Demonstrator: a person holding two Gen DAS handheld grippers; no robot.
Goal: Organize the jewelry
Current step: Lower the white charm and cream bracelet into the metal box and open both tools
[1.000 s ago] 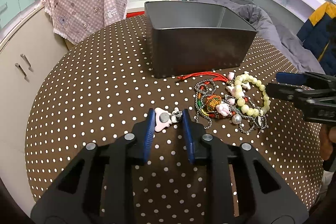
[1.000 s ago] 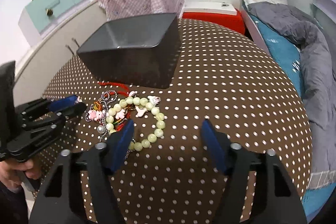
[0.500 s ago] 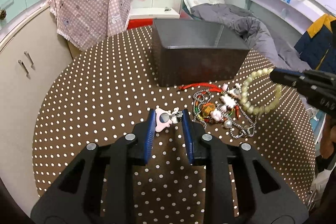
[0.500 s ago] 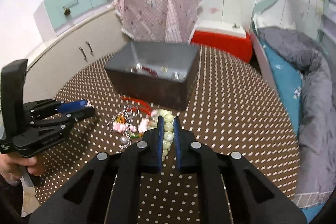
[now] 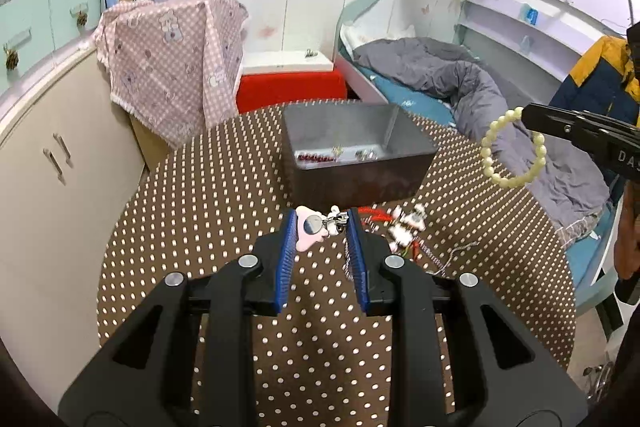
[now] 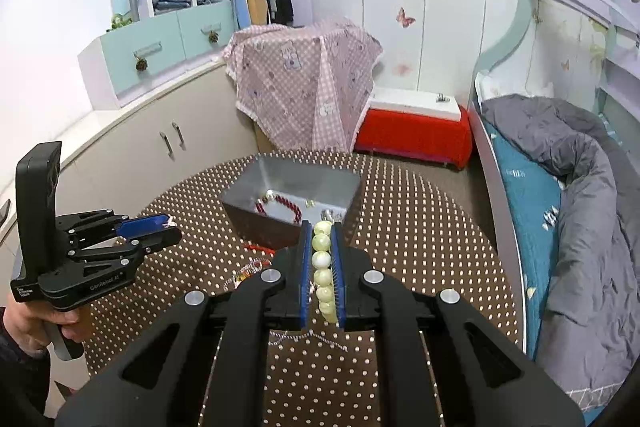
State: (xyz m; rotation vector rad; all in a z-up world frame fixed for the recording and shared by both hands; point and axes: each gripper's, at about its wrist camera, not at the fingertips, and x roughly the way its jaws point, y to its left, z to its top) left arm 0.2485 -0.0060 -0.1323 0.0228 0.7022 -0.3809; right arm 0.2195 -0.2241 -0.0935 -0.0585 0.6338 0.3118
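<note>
left gripper (image 6: 154, 231) side, white print: "GenRobot AI"
left gripper rear edge, small white print: two lines, too small to read
right gripper (image 5: 528, 115) body, grey letters: "DAS", cut off at the frame edge, probably part of a longer word
teal bedsheet (image 6: 520, 187), white marks: lettering or a pattern, too blurred to tell which
grey box (image 6: 280, 227), polka-dot table (image 6: 420, 227): no text

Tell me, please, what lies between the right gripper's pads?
A pale green bead bracelet, clamped by the right gripper; the right wrist view shows it.
</note>
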